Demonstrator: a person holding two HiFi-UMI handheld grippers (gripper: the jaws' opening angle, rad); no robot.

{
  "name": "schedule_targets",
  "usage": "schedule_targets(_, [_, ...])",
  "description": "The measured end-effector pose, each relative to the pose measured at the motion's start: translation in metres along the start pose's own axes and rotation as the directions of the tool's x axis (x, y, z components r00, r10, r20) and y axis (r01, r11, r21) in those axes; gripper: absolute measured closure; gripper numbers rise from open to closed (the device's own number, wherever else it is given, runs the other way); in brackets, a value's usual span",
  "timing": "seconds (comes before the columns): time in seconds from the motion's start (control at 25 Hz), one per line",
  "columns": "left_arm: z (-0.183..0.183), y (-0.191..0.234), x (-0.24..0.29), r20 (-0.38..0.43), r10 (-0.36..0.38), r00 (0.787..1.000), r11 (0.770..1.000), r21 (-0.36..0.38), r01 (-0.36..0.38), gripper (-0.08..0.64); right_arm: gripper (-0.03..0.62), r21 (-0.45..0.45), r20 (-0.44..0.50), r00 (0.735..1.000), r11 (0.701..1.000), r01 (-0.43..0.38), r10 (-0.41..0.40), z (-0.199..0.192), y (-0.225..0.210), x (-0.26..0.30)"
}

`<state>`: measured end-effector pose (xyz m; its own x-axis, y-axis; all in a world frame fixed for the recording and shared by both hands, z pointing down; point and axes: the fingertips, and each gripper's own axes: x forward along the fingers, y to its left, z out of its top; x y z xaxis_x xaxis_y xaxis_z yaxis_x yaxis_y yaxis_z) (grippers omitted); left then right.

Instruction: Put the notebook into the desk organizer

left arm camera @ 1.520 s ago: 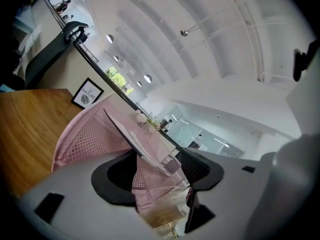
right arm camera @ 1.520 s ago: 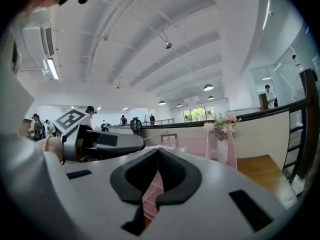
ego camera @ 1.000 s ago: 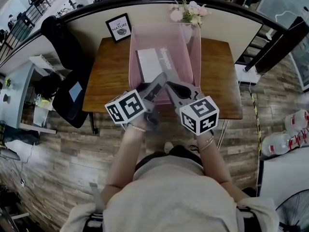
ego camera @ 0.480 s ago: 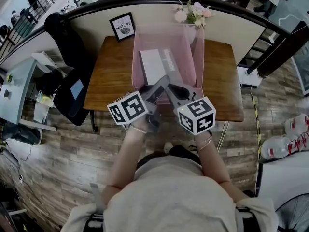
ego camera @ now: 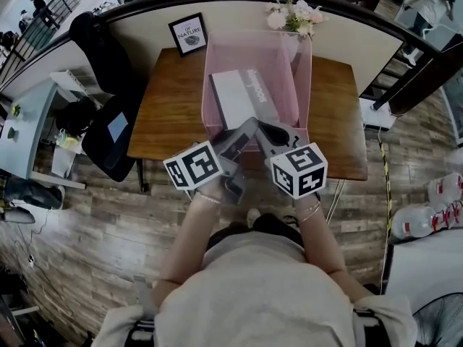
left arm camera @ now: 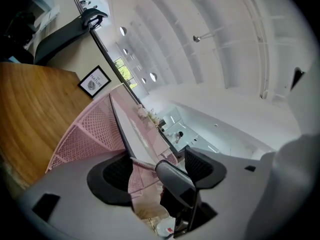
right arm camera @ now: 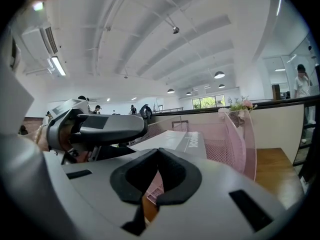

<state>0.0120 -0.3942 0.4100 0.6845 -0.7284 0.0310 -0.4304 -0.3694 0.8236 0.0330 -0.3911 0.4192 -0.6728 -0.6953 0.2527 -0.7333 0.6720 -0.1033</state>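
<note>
- Well, the notebook (ego camera: 242,96) lies inside the desk organizer (ego camera: 304,78), in the upper middle of the head view, closer to the tub's left wall than its right.
- Its cover is pale grey-white. A darker grey band runs down its right-hand edge, carrying dark lettering too small to read.
- The desk organizer is a pink mesh tub with tall, see-through walls, standing on a brown wooden table (ego camera: 170,110).
- The left gripper (left arm camera: 156,163) has its jaws set wide apart. In its own view, pink mesh and a grey finger of the other gripper show in the gap, and the jaws clamp nothing.
- The right gripper (right arm camera: 159,153) has its jaw tips pressed together. Mesh and wood show through the hollow behind the tips.
- Both grippers meet nose to nose at the organizer's near wall, at the centre of the head view.
- A framed picture (ego camera: 188,35) and a bunch of flowers (ego camera: 293,14) stand along the table's far edge, at the top of the frame.
</note>
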Motion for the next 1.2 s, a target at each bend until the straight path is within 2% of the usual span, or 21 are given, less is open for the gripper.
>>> schedule_targets(0.52, [-0.014, 0.017, -0.015, -0.023, 0.028, 0.999, 0.998, -0.056, -0.029, 0.242, 0.581, 0.036, 0.018, 0.998, 0.998, 0.058, -0.059, -0.001, -0.011, -0.008])
schedule_targets(0.72, [-0.018, 0.021, -0.022, -0.033, 0.035, 0.999, 0.998, -0.052, -0.037, 0.244, 0.581, 0.040, 0.021, 0.997, 0.997, 0.073, -0.074, -0.003, -0.007, -0.013])
schedule_targets(0.84, [-0.026, 0.018, -0.025, -0.070, 0.023, 0.997, 1.000, -0.018, -0.024, 0.244, 0.581, 0.036, 0.026, 0.997, 0.997, 0.073, -0.074, -0.002, -0.003, -0.017])
schedule_targets(1.0, [-0.034, 0.013, -0.032, -0.117, 0.020, 0.993, 0.997, 0.075, -0.011, 0.250, 0.581, 0.023, 0.030, 0.997, 0.997, 0.074, -0.075, -0.001, 0.003, -0.022])
schedule_targets(1.2, [-0.031, -0.002, -0.041, -0.120, 0.003, 0.993, 0.989, 0.148, 0.015, 0.300, 0.581, 0.015, 0.054, 0.994, 0.996, 0.090, -0.091, 0.010, 0.008, -0.032])
